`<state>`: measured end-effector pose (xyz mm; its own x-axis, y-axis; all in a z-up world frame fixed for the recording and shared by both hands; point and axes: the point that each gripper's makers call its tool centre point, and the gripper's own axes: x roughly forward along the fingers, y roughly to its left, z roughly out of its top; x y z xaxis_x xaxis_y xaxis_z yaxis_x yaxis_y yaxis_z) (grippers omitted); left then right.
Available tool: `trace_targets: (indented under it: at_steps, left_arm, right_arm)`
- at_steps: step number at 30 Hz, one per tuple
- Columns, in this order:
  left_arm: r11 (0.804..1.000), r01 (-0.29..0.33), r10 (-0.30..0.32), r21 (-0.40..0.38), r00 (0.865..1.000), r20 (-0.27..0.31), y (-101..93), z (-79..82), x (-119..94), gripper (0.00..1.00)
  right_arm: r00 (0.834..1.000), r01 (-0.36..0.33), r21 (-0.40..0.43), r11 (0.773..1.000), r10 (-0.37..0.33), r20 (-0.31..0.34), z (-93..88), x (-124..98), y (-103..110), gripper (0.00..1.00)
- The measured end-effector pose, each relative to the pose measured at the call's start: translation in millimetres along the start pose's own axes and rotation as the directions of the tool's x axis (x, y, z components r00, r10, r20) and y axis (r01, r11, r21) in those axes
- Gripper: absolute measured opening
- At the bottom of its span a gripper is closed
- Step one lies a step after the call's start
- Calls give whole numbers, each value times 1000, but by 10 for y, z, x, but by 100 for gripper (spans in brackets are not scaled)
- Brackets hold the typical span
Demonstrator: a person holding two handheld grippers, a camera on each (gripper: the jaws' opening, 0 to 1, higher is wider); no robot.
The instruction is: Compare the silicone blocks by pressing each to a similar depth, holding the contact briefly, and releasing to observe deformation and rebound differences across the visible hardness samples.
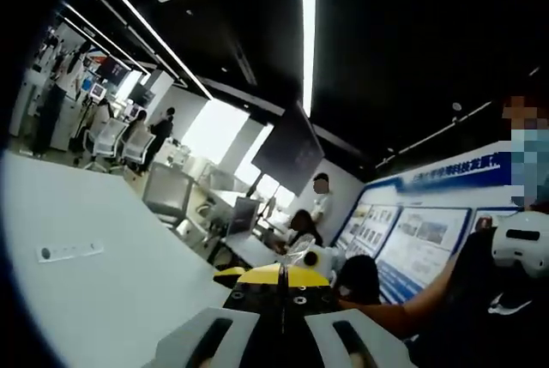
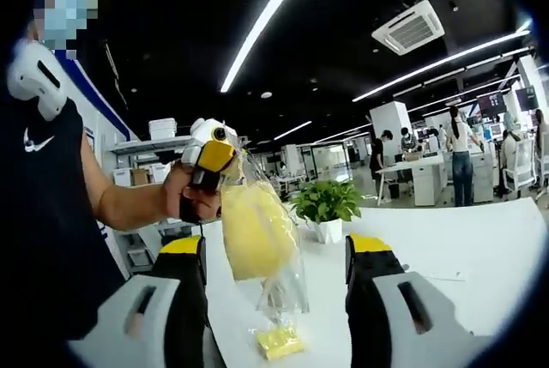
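Observation:
In the right gripper view, a hand holds my left gripper up over the table, shut on the top of a clear plastic bag. A large yellow silicone block hangs inside the bag. A smaller pale yellow block lies at the bag's lower end; I cannot tell whether it is inside. My right gripper stands open, one jaw on each side of the hanging bag, not touching it. In the left gripper view, my left gripper shows its yellow-tipped jaws closed together, pointing up towards the ceiling.
A potted green plant stands on the white table just behind the bag. The person's arm reaches in from the left. The left gripper view shows the white table with a small label, office chairs and several people behind.

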<state>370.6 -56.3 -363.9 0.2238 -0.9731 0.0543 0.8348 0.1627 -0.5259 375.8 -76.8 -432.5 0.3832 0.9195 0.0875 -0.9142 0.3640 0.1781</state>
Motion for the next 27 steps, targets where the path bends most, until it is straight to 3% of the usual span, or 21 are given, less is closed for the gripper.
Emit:
trace_targets:
  at_steps: [2, 11, 21, 27]
  left_arm:
    - [1000, 2, -2, -3, 1000, 1, -6, 2, -5, 0]
    - [1000, 5, -5, -20, 1000, 14, -4, 30, -49, 0]
    - [998, 36, -35, -45, 999, 25, -73, 23, -43, 0]
    - [998, 34, -33, -45, 999, 28, -81, 34, -53, 0]
  right_arm:
    - [1000, -7, -8, 1000, 7, -7, 8, 37, 18, 60]
    - [998, -65, 22, 998, 66, -15, 19, 68, 112, 41]
    - [995, -101, 10, 995, 101, 2, 51, 128, 173, 45]
    - [993, -117, -26, 993, 117, -2, 48, 157, 209, 33]
